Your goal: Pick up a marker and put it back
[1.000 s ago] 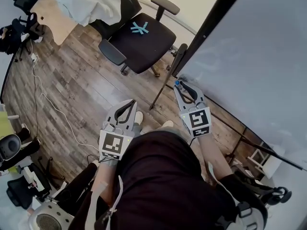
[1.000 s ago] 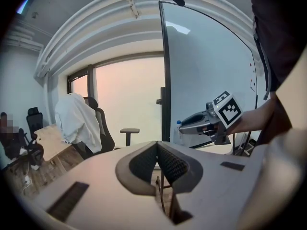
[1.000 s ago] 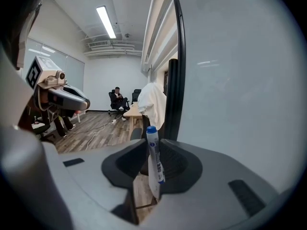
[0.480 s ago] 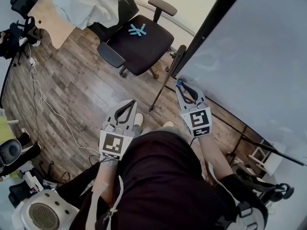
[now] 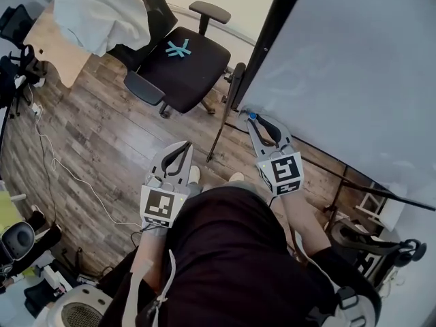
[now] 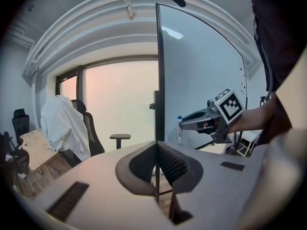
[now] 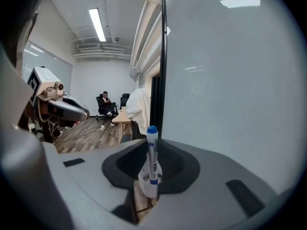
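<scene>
Right now the whiteboard (image 5: pixel 354 67) fills the right side of my head view, its black frame running down to a lower corner just past the right gripper. Wooden floor (image 5: pixel 88 135) spreads out to the left of it, with thin cables trailing across the planks. A black office chair (image 5: pixel 180 67) stands on that floor near the board's frame, a pale blue tape cross (image 5: pixel 178 48) stuck to its seat. Beyond the chair a white cloth (image 5: pixel 102 12) hangs draped beside the edge of a wooden counter (image 5: pixel 58 43).

My left gripper (image 5: pixel 185 146) is held low over the floor, well apart from the board. Its own view shows the jaws pressed together with nothing between them.

My right gripper (image 5: pixel 252 119) sits close to the board's lower edge, near that corner; I cannot tell whether it touches. Its jaws are clamped on the marker (image 7: pixel 152 159), which stands upright between them, white-bodied with blue print. The marker's blue cap (image 7: pixel 152 129) points up, just beside the board's black frame in the right gripper view.
</scene>
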A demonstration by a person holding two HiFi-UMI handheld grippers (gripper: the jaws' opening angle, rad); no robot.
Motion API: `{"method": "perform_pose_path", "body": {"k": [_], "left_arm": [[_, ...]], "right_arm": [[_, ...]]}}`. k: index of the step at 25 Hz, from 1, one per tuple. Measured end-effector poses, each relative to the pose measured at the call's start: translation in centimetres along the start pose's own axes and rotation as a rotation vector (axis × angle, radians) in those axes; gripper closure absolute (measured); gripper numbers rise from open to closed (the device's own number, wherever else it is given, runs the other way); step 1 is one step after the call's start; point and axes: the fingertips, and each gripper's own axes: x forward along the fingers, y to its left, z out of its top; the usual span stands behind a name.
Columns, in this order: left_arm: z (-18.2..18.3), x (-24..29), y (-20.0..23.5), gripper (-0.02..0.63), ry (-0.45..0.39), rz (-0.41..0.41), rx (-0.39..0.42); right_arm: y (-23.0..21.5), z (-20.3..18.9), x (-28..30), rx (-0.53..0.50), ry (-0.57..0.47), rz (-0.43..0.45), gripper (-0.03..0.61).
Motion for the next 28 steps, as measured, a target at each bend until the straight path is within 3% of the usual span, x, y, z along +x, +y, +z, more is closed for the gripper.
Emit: {"method": "perform_pose_path", "body": {"k": [18, 28], "left_arm": [[2.7, 3.4, -2.1, 0.606, -0.086, -0.208, 0.041], [4.3, 5.1, -4.5, 0.605, -0.128, -0.339, 0.056]], "right_arm": [[-2.4, 5.7, -6.5, 0.077, -0.145, -0.207, 0.502], [-3.6, 5.3, -10.8, 0.114, -0.144, -0.346, 0.502]]}}
